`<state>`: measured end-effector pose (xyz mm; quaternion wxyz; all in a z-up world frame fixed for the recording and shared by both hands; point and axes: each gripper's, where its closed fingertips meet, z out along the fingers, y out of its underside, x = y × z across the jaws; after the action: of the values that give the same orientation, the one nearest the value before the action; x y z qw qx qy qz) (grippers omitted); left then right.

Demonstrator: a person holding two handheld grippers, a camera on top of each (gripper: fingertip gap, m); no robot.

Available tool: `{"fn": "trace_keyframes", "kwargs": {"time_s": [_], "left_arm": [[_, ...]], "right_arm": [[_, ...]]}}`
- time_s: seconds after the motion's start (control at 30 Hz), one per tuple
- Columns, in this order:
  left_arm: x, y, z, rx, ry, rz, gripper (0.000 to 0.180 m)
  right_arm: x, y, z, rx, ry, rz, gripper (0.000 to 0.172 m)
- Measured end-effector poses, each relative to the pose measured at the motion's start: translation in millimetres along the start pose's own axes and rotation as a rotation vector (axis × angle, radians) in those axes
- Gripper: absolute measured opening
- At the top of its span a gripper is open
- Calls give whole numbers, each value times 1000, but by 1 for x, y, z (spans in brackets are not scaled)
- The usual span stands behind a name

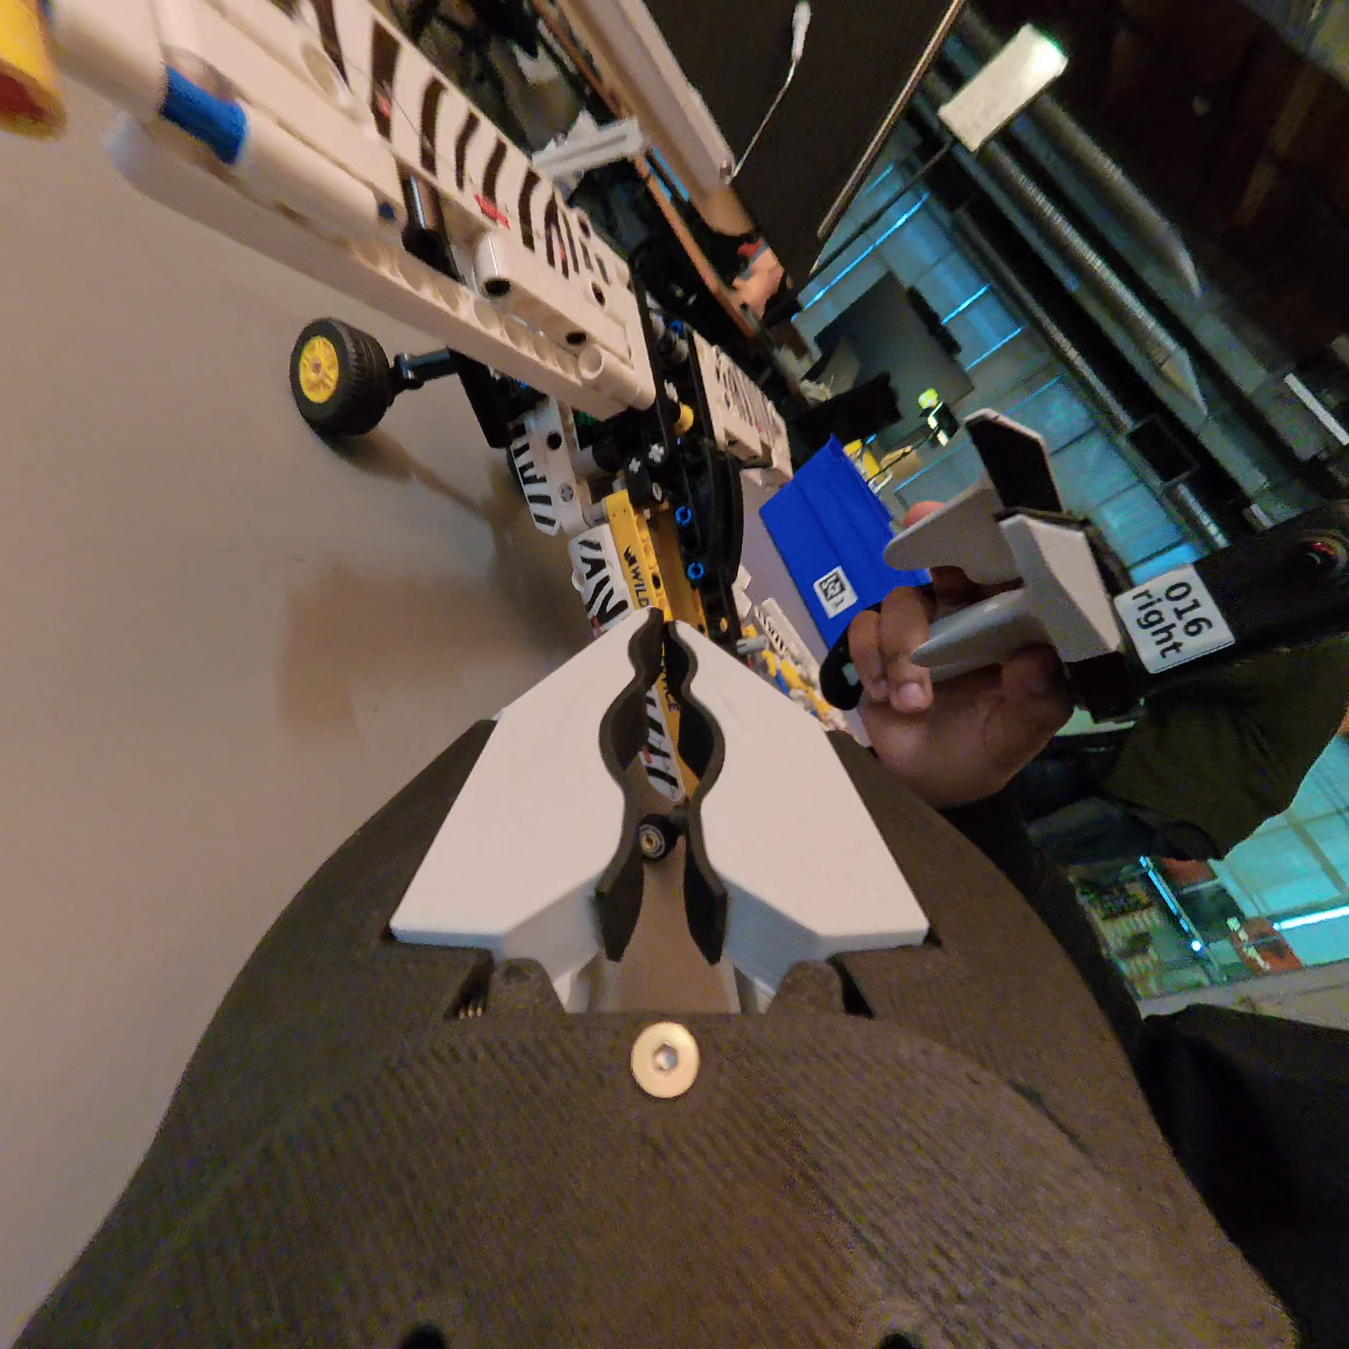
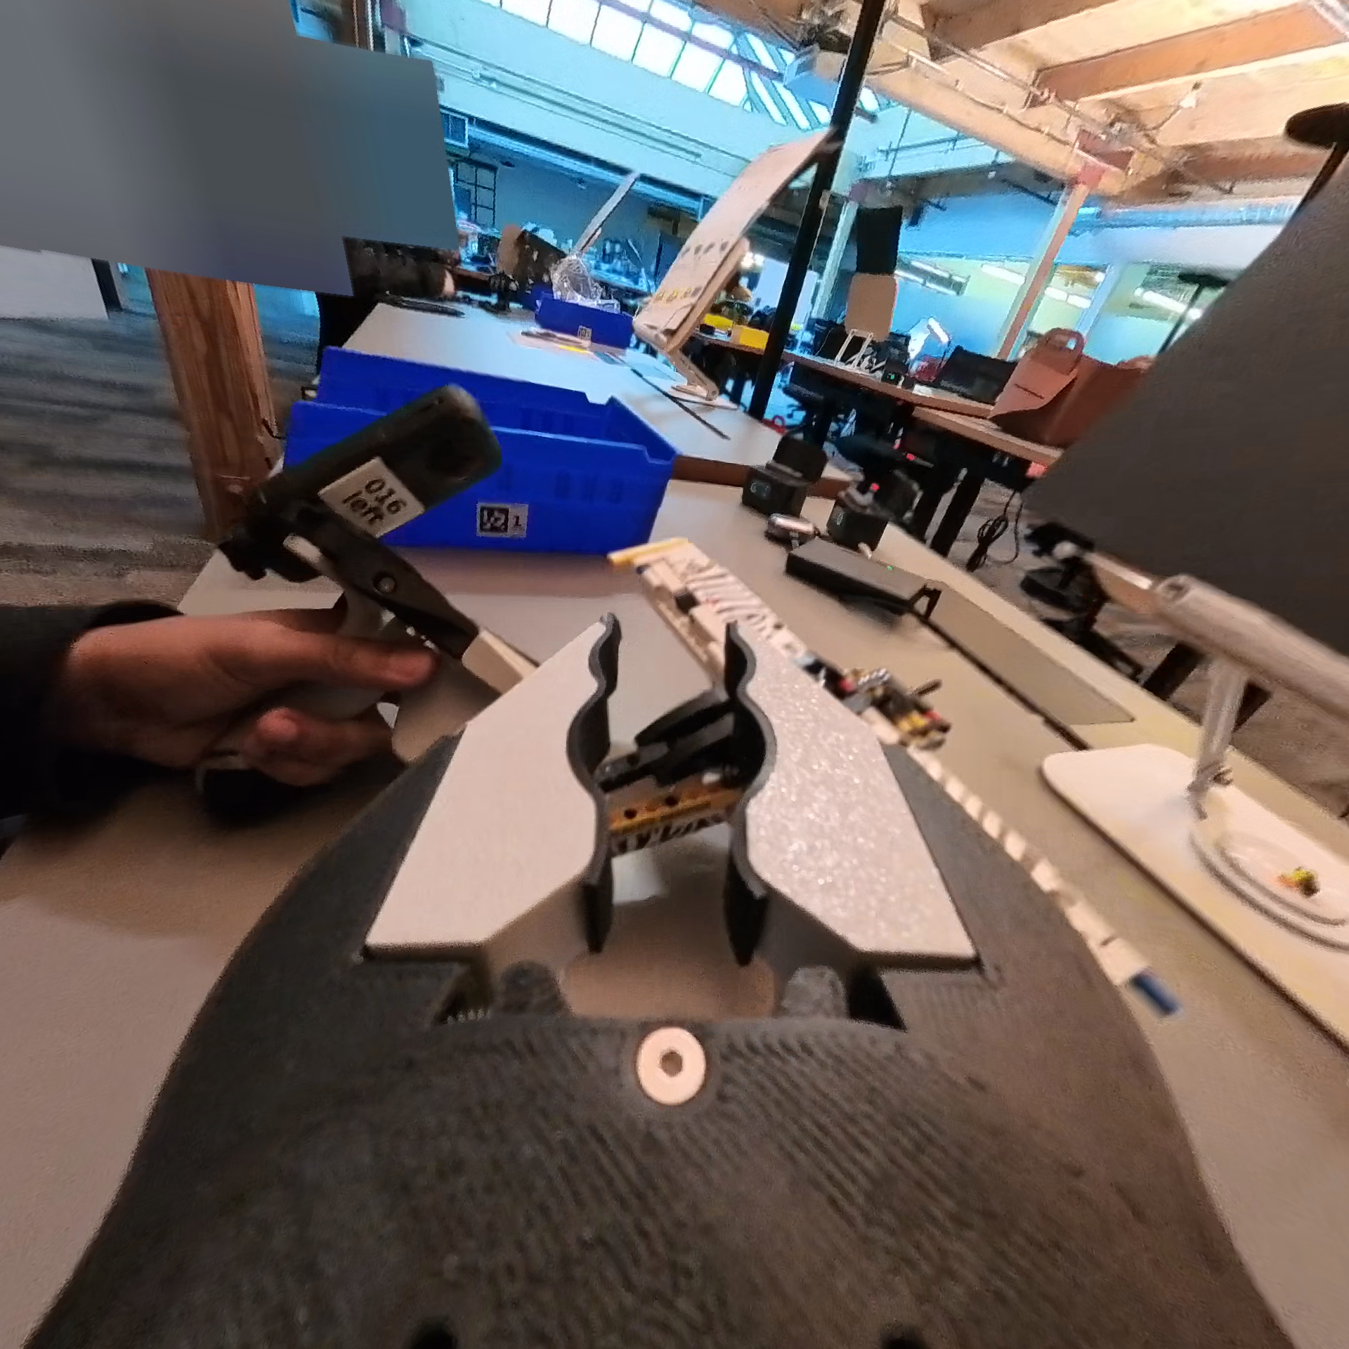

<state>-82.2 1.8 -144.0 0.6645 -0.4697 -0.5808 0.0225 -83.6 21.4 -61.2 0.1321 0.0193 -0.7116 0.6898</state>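
My left gripper (image 1: 660, 631) is shut, its tips touching. It hovers over the yellow beam (image 1: 635, 555) of a brick-built model. The model has a long white boom with zebra stripes (image 1: 511, 292) and a black wheel with a yellow hub (image 1: 339, 376). My right gripper (image 2: 670, 639) is open, with bare table showing between its tips. A yellow and black part of the model (image 2: 671, 796) shows lower down between its fingers. The striped boom (image 2: 715, 606) runs away past its right finger. The left gripper's black body (image 2: 365, 555), held by a hand (image 2: 219, 686), is close on the left.
A blue bin (image 2: 511, 452) stands at the far left of the grey table (image 2: 146, 1022) and also shows in the left wrist view (image 1: 832, 540). A flat black box (image 2: 854, 577) lies behind the model. A white stand base (image 2: 1139, 803) is at the right. A hand (image 1: 949, 701) holds the other gripper. The tips of one gripper are about 8 cm away from the tips of the other.
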Motion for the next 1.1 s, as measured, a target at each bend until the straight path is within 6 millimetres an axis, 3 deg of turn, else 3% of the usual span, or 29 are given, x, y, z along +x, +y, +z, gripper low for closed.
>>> {"fn": "trace_keyframes", "kwargs": {"time_s": [0.1,0.23,0.33,0.5,1.1], "left_arm": [[-1,9,5,-64,-14,4,0],[-1,6,3,-54,3,-18,0],[0,8,3,-66,11,-21,0],[-1,7,3,-67,10,-26,0],[-1,5,2,-67,9,-11,0]], "right_arm": [[-10,27,5,-96,-20,12,27],[-18,53,15,-241,-7,-87,26],[-27,63,20,-308,-18,-178,19],[-35,69,23,-324,-47,-203,13],[-30,67,21,-292,-37,-135,3]]}}
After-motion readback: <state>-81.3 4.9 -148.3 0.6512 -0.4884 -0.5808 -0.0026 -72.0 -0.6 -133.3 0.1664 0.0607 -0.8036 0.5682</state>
